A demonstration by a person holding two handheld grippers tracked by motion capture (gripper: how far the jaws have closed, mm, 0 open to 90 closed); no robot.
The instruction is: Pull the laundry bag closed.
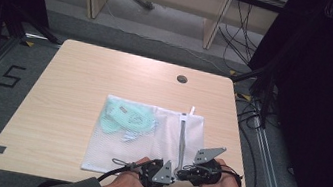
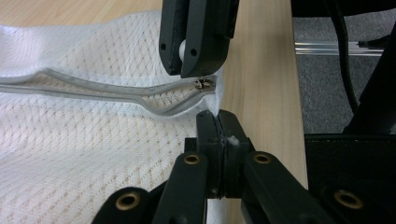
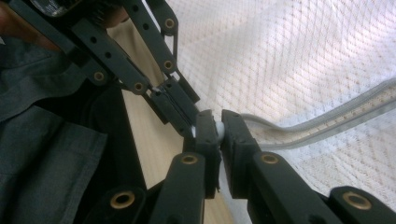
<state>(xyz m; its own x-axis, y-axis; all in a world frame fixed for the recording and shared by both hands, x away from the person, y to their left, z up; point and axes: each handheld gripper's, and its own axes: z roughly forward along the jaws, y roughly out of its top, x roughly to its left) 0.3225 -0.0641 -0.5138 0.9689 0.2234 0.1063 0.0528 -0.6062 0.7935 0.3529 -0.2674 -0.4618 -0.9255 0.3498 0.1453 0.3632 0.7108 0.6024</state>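
**Both grippers pinch the near end of a mesh laundry bag's zipper**

A white mesh laundry bag (image 1: 147, 138) lies flat on the light wooden table (image 1: 69, 88), toward its near right part, with pale green items (image 1: 127, 118) showing through the mesh at its far left corner. A grey zipper (image 1: 182, 136) runs along the bag's right side toward the person.

From the high view, the left gripper (image 1: 170, 171) and right gripper (image 1: 182, 169) meet tip to tip at the bag's near right corner, each held in a hand (image 1: 127, 183); how their jaws stand is too small to read there.

The left gripper view gives the detail: the left gripper (image 2: 218, 122) has its jaws pressed together on the bag's white corner fabric, just below the metal zipper slider (image 2: 204, 84), while the other gripper comes down from above with a small white tab (image 2: 183, 46) between its jaws.

The right gripper view shows the right gripper (image 3: 219, 127) clamped on that white tab (image 3: 219, 128), with the zipper (image 3: 327, 119) trailing away to the right, slightly parted.
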